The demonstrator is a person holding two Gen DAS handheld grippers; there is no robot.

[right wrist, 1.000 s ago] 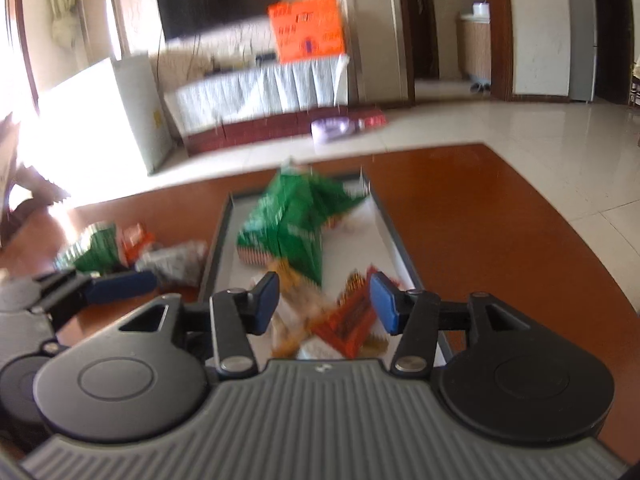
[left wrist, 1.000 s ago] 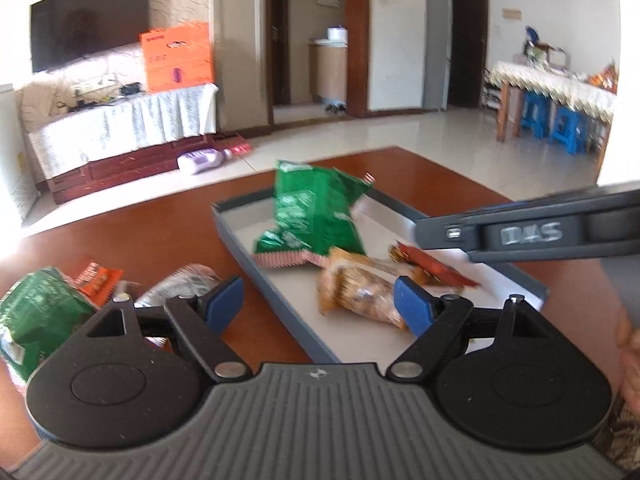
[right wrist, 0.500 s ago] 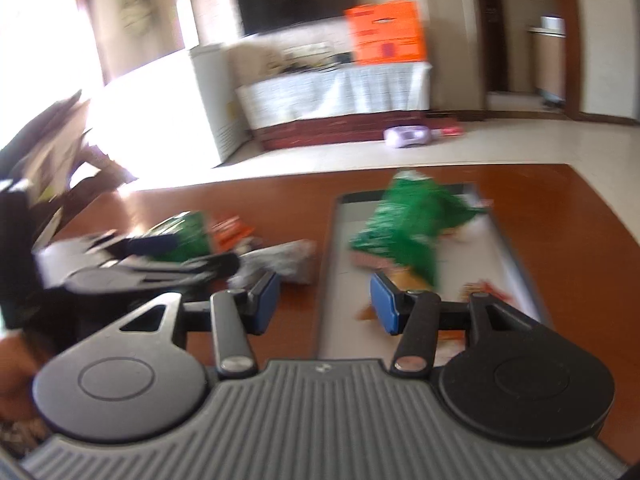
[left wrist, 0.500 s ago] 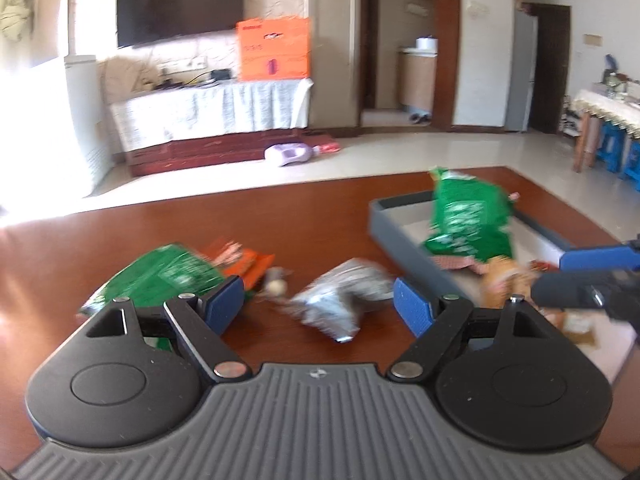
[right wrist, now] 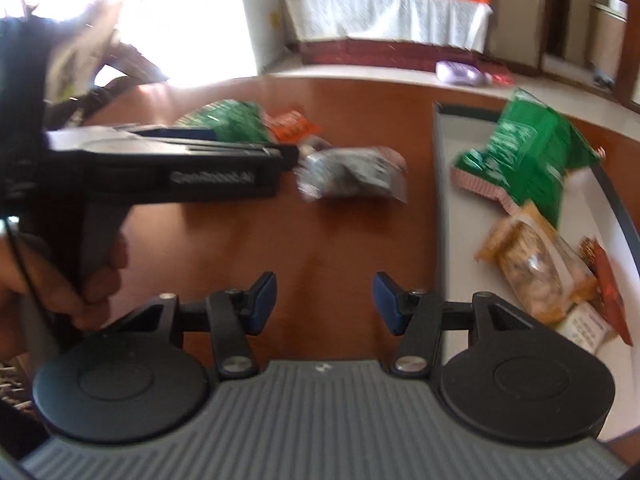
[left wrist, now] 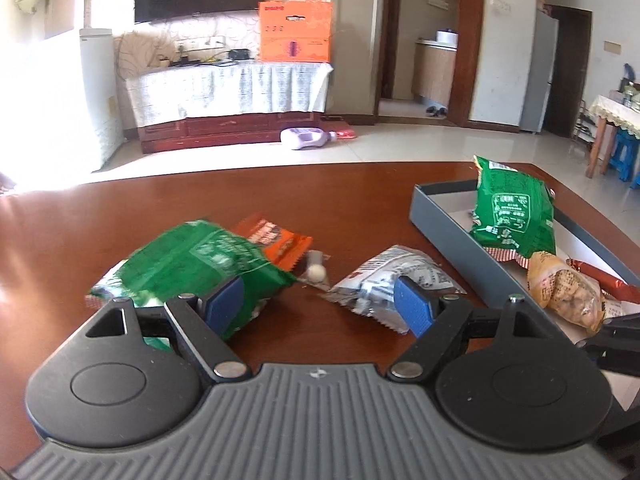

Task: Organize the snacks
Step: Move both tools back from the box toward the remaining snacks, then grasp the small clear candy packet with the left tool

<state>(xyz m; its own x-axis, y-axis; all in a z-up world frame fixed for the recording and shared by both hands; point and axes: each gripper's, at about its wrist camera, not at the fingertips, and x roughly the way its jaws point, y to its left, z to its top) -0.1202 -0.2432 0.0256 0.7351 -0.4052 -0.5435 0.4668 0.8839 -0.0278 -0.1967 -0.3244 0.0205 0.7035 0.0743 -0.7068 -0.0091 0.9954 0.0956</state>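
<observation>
A grey tray (left wrist: 440,220) (right wrist: 439,184) lies on the right of the brown table, holding a green bag (left wrist: 512,212) (right wrist: 524,156), a tan nut pack (left wrist: 568,292) (right wrist: 536,264) and a red wrapper (left wrist: 608,280). Loose on the table lie a second green bag (left wrist: 200,264) (right wrist: 228,120), an orange packet (left wrist: 276,240) (right wrist: 290,124) and a silver packet (left wrist: 392,280) (right wrist: 352,176). My left gripper (left wrist: 320,308) is open, low over the table between the loose green bag and the silver packet. My right gripper (right wrist: 324,304) holds nothing and its jaws are opening over bare table left of the tray.
A small round candy (left wrist: 314,274) lies between the orange and silver packets. A person's hand (right wrist: 92,276) grips the left gripper's handle at the left of the right wrist view. The table's far edge (left wrist: 280,170) borders a tiled floor with a purple bottle (left wrist: 304,138).
Both grippers swung left, away from over the tray to the loose snacks. The right gripper's jaws have widened a little and it sank toward the table.
</observation>
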